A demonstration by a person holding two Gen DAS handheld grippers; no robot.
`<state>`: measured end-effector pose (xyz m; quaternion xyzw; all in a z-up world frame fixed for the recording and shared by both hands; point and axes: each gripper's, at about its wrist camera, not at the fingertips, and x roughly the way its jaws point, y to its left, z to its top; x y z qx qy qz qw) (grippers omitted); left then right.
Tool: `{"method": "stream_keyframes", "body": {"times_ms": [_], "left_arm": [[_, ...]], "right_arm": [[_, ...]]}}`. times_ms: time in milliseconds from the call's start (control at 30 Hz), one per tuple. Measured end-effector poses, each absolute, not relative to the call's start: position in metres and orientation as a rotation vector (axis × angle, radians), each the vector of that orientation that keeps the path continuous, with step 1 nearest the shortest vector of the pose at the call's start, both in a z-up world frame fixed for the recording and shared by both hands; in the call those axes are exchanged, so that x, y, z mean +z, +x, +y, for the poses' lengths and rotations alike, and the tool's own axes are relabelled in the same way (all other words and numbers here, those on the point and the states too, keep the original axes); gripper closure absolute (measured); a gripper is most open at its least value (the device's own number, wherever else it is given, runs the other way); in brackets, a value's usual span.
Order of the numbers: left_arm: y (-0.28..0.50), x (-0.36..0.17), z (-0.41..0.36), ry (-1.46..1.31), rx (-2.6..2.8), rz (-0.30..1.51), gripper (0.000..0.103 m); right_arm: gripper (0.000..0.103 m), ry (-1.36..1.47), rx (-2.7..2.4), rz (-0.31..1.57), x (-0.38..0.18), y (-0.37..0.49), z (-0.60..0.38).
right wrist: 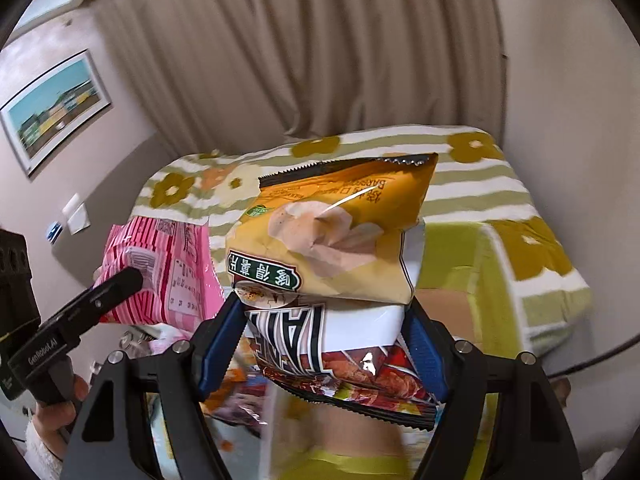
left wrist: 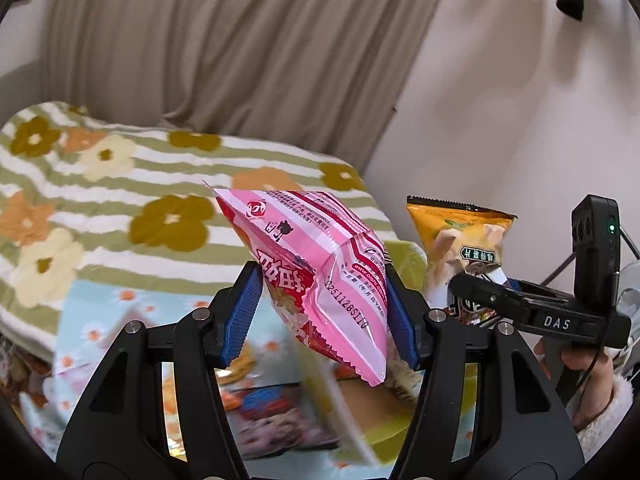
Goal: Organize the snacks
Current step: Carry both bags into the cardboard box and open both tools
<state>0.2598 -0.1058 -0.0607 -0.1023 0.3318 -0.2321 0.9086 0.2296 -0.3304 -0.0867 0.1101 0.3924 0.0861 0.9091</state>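
Observation:
My left gripper (left wrist: 320, 312) is shut on a pink snack bag (left wrist: 324, 276) and holds it in the air; the bag also shows in the right wrist view (right wrist: 160, 272). My right gripper (right wrist: 324, 344) is shut on an orange and white chip bag (right wrist: 332, 256) and holds it up; that bag shows at the right of the left wrist view (left wrist: 460, 240). Below both grippers, blurred, lie more snack packets (left wrist: 276, 416) and a yellow-green box (right wrist: 472, 264) with a cardboard-brown inside.
A bed with a green-striped flower blanket (left wrist: 120, 184) lies behind. A light blue flowered cloth (left wrist: 104, 320) covers the surface below. Beige curtains (right wrist: 320, 48) and a pale wall stand at the back. A framed picture (right wrist: 56, 108) hangs on the left wall.

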Motion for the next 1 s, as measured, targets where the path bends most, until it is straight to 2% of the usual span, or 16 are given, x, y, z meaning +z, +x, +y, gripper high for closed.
{"method": "stream_keyframes", "body": {"times_ms": [367,400,467,500,533,1000], "left_arm": [[0.304,-0.114,-0.216,-0.135,-0.511,0.872,0.047],[0.306,-0.120,-0.221,-0.121,-0.499,0.890,0.043],[0.306,-0.128,-0.227,-0.100,-0.497,0.919,0.024],[0.306,-0.131,-0.229,-0.091,-0.492,0.924,0.007],[0.304,-0.133,-0.229,-0.083,-0.479,0.921,0.000],[0.273,-0.135,-0.203,-0.056,-0.423,0.933,0.000]], "right_arm": [[0.030,0.293,0.148,0.905,-0.128,0.238,-0.414],[0.030,0.296,0.153,0.914,-0.132,0.240,-0.416],[0.030,0.303,0.164,0.926,-0.138,0.240,-0.422],[0.030,0.306,0.168,0.929,-0.140,0.240,-0.424],[0.030,0.308,0.172,0.933,-0.142,0.241,-0.424],[0.030,0.299,0.197,0.986,-0.159,0.250,-0.419]]}}
